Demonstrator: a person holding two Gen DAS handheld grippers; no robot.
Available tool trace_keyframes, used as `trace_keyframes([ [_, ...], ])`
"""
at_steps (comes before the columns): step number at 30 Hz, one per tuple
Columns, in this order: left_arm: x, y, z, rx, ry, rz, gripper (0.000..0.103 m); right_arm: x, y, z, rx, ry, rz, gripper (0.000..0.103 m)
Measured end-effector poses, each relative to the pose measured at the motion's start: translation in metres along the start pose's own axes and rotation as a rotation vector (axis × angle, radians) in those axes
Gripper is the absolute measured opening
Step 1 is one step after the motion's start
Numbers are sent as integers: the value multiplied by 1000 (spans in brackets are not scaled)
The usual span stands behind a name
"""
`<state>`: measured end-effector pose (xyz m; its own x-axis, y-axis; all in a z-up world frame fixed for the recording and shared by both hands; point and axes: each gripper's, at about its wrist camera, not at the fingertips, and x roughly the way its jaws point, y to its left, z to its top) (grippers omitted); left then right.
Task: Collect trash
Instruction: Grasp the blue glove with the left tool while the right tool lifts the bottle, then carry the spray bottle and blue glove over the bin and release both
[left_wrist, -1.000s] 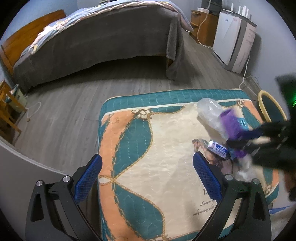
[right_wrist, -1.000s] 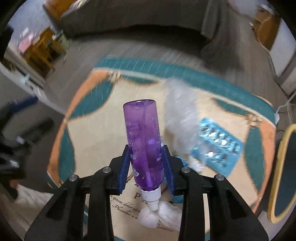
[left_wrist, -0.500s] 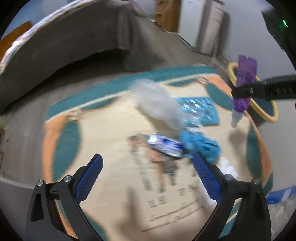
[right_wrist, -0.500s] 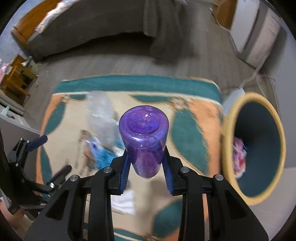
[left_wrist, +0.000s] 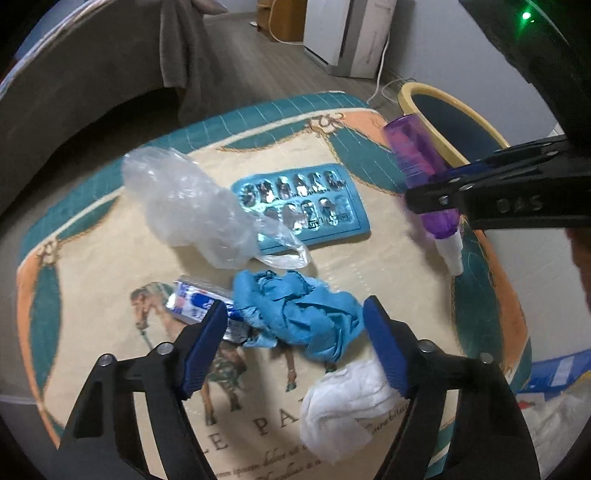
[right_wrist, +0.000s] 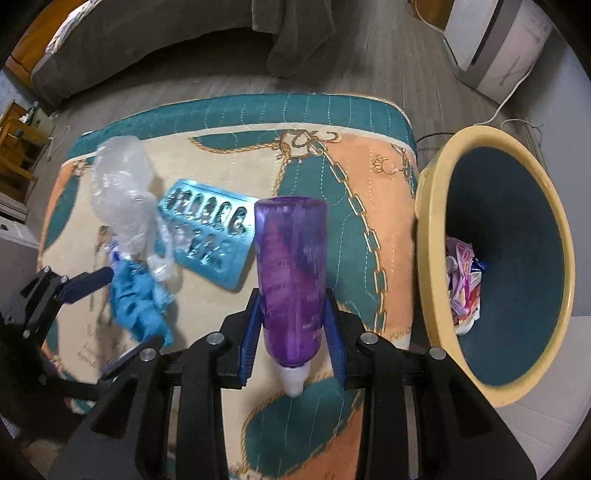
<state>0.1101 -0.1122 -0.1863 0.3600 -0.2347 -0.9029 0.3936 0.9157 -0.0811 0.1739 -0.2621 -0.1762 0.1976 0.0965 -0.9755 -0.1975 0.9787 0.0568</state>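
Observation:
My right gripper (right_wrist: 293, 326) is shut on a purple bottle (right_wrist: 291, 280), white cap down, held above the table's right side next to the yellow bin (right_wrist: 436, 206); the bottle also shows in the left wrist view (left_wrist: 421, 173). My left gripper (left_wrist: 295, 339) is open around a crumpled blue glove (left_wrist: 295, 314); it also shows in the right wrist view (right_wrist: 140, 299). A clear plastic bag (left_wrist: 188, 206), a teal blister tray (left_wrist: 306, 206), a blue-white wrapper (left_wrist: 192, 302) and a white tissue (left_wrist: 343, 402) lie on the patterned tablecloth (left_wrist: 110, 258).
The bin (left_wrist: 439, 103) stands just off the table's right edge and holds wrappers (right_wrist: 461, 284). A grey-covered bed (right_wrist: 166, 40) lies beyond the table, a white appliance (right_wrist: 491, 48) at the far right, wooden furniture (right_wrist: 14, 147) at left.
My right gripper carried the purple bottle from the table middle to the right, beside the bin. My left gripper swung right and moved down over the blue glove.

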Motion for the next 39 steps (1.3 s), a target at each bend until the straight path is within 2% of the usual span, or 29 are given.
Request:
trace_keyframes([
  [2,4,1,-1,1,6,4,66,7,-3,-1,5,6,-16,32],
  [7,2,2,-1,21,-15,12,56,12,-10,-1,41,1,-14,37],
  [9,2,5,-1,13,-17,6,54,9,-10,0,49,-14,-22,52],
  [12,0,8,-2,13,-19,3,52,9,-15,2,45,-25,-29,59],
  [20,-27,0,-5,71,-57,17,52,15,-1,0,-38,14,-118,59],
  [22,-32,0,-6,77,-61,27,52,17,10,-1,-68,28,-138,54],
  [24,-37,0,-8,75,-64,32,52,19,17,-2,-108,41,-136,36],
  [27,-42,0,-8,67,-58,35,52,19,25,-4,-164,36,-162,33],
  [30,-43,-1,-6,57,-50,43,52,15,22,-8,-160,29,-149,33],
  [39,-67,-13,17,66,-104,73,52,-49,0,8,-44,-146,-73,33],
])
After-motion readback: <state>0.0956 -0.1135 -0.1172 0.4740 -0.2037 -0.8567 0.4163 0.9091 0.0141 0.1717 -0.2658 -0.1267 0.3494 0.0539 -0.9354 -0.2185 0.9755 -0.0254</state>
